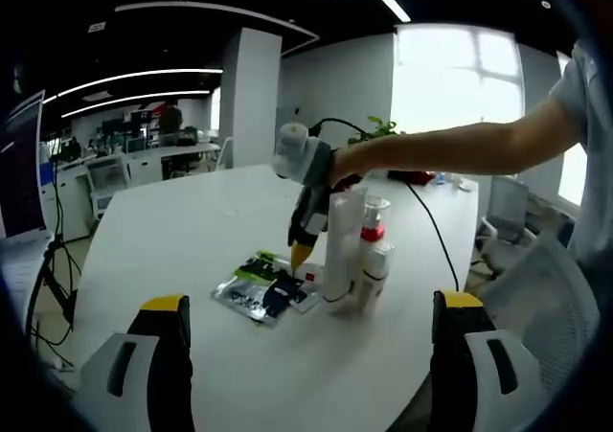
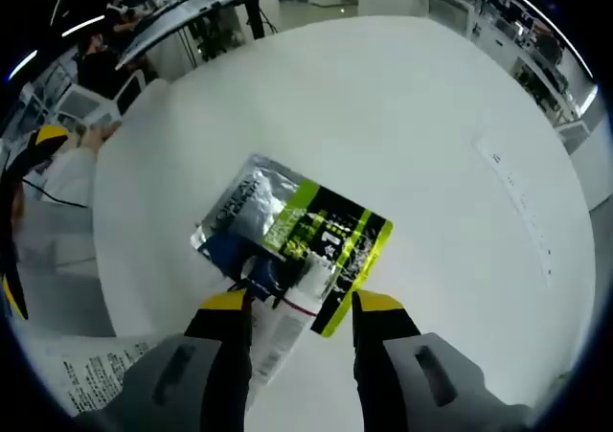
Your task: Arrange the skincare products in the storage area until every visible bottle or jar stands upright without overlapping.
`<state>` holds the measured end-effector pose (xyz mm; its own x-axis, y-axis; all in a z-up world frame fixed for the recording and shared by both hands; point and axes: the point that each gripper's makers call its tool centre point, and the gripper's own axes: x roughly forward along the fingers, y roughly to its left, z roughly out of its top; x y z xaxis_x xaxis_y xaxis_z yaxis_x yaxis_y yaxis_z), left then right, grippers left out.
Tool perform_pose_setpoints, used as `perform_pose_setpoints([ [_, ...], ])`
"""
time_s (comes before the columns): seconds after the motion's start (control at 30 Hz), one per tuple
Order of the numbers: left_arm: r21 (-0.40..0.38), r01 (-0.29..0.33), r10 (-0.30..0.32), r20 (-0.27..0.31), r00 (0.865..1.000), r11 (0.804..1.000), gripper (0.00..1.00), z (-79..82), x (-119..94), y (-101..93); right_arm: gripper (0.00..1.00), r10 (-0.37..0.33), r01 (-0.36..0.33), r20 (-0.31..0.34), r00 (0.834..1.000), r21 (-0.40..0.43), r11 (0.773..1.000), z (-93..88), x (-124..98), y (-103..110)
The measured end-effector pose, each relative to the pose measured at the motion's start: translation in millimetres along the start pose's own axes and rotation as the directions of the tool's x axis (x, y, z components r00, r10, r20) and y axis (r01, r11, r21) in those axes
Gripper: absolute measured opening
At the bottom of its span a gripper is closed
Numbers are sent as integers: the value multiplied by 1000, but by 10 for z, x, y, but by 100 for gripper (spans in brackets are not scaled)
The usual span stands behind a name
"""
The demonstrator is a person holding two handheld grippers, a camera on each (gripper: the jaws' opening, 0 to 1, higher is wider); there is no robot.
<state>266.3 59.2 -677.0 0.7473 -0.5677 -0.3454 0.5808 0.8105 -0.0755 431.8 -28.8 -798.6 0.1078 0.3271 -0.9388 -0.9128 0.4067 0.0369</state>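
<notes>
Down over the table, the right gripper (image 2: pixel 299 307) points at a small white tube (image 2: pixel 278 331) lying flat between its two yellow-tipped jaws; the jaws stand apart with the tube in the gap, and whether they touch it is hard to tell, since the tube's near end is hidden between the grey finger bodies. Just beyond the tips lies a green-and-black sachet (image 2: pixel 330 240), overlapping a silver sachet (image 2: pixel 244 207) on its left, with something dark blue (image 2: pixel 230 255) partly tucked beneath them.

From the left gripper view the same right gripper (image 1: pixel 301 256) comes down from a person's hand (image 1: pixel 345 169) and bare forearm (image 1: pixel 460 149), its yellow tip at the pile of sachets (image 1: pixel 259 293) on the white table (image 1: pixel 192 231). Just right of that tip stand three upright products, close together: a tall translucent bottle (image 1: pixel 343 245), a white spray bottle with a red collar (image 1: pixel 372 231) behind it, and a short white bottle (image 1: pixel 376 269) nearest the right edge of the group.

Nearer the camera, the left gripper (image 1: pixel 311 317) hangs above the near part of the table, its jaws wide apart and empty, well short of the products.

Far off, a black cable (image 1: pixel 431 226) trails across the table toward the right edge, and a green plant (image 1: pixel 378 130) sits at the far side.
</notes>
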Motion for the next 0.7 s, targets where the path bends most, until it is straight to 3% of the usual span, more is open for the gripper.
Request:
perform_pose_setpoints([
  [0.17,-3,4,-4,1,1000,1000,99,9,4,-4,36,16,-15,-16,1000,48,999,7,64,-4],
  [0.3,-5,18,-18,2,1000,1000,99,12,15,-23,34,14,-9,-82,997,66,998,-75,128,-18],
  [0.4,-5,19,-19,-1,1000,1000,99,2,8,-27,30,24,-16,-89,996,92,996,-75,163,-4],
  [0.7,-6,18,-18,-2,1000,1000,99,0,7,-10,27,29,-16,-132,991,91,996,-96,265,93],
])
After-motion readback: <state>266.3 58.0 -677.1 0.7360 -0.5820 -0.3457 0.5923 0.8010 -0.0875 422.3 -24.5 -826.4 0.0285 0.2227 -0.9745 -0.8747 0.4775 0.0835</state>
